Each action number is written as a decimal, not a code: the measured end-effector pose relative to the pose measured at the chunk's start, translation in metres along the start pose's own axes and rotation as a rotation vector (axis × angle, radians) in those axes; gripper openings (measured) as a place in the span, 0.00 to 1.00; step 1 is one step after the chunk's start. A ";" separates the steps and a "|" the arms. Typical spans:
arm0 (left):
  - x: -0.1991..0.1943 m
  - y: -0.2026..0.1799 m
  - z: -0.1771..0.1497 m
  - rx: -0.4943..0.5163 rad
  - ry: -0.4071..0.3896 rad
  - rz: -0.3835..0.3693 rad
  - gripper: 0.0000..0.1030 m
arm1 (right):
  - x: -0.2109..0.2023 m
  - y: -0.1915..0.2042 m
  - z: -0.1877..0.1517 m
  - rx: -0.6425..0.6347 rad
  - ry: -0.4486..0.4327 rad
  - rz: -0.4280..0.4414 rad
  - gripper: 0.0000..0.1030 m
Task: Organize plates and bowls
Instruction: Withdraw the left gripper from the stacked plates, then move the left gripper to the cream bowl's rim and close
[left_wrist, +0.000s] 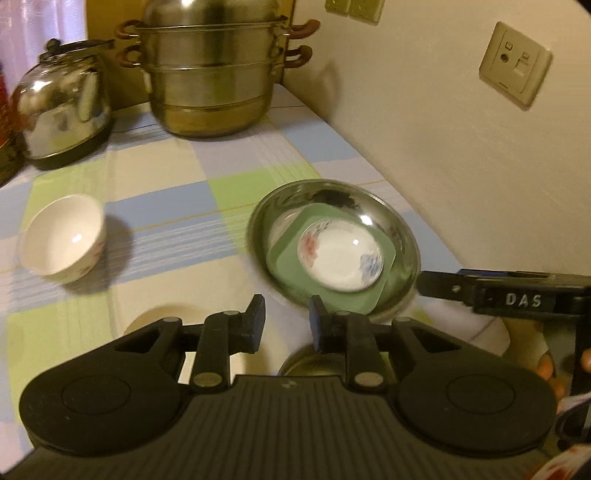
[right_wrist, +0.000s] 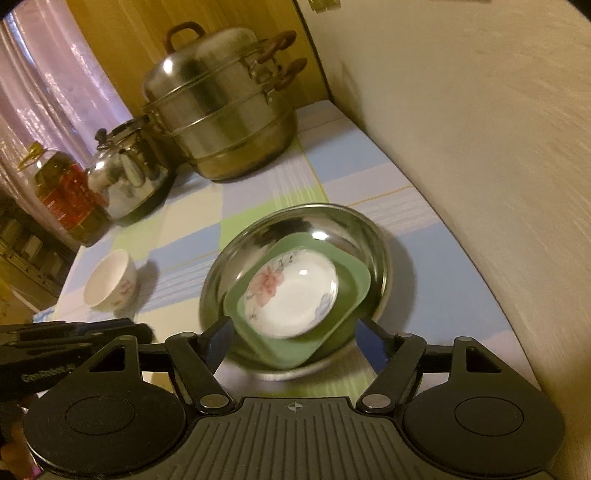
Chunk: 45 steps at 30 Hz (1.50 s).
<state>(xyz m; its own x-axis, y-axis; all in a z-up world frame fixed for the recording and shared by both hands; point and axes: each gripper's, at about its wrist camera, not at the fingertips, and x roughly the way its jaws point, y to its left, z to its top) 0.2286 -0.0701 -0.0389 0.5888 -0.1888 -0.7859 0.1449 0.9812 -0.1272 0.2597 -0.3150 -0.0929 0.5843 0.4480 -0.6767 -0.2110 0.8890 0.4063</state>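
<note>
Surface: tabletop (left_wrist: 177, 192) under a checked cloth of blue, green and cream squares, its right edge run up against a pale wall
Steel basin: wide shiny steel basin (right_wrist: 365, 229) close to the right edge of the tabletop, near the wall
Green dish: square green dish (right_wrist: 354, 295) with rounded corners lies inside the steel basin, tilted, its near corner riding up on the basin's near rim
Flowered plate: small white flowered plate (right_wrist: 295, 291), pink bloom on one side and blue on the other, sits nested in the green dish
White bowl: white bowl (left_wrist: 62, 240) with a faint flower print stands alone toward the left edge of the tabletop, well apart from the basin, tipped a little so its mouth shows
Left gripper: left gripper (left_wrist: 287, 321) hangs above the near part of the tabletop; jaws a narrow gap apart, nothing between them, pressing on nothing
Right gripper: right gripper (right_wrist: 299, 347) sits just on the near side of the steel basin; jaws spread wide, the near corner of the green dish showing in the gap, pads clear of it
Far corner: tiered steel steamer pot (right_wrist: 221, 110) with lid at the far right corner
Far edge: shiny kettle (right_wrist: 125, 177) left of the pot, oil bottle (right_wrist: 66, 195) with a red label further left
Wall: socket plate (left_wrist: 515, 64) above the right edge
</note>
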 end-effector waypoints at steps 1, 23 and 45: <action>-0.008 0.006 -0.006 -0.008 -0.001 0.001 0.22 | -0.005 0.003 -0.006 -0.001 0.002 -0.007 0.71; -0.112 0.101 -0.101 -0.044 0.062 0.023 0.22 | -0.047 0.095 -0.114 0.054 0.106 -0.031 0.71; -0.145 0.146 -0.140 -0.101 0.066 0.023 0.22 | -0.042 0.155 -0.149 0.080 0.127 0.021 0.71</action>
<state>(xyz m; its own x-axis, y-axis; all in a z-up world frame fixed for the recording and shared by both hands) 0.0529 0.1062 -0.0285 0.5369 -0.1662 -0.8271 0.0491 0.9849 -0.1661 0.0856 -0.1817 -0.0923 0.4758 0.4791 -0.7376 -0.1556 0.8712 0.4655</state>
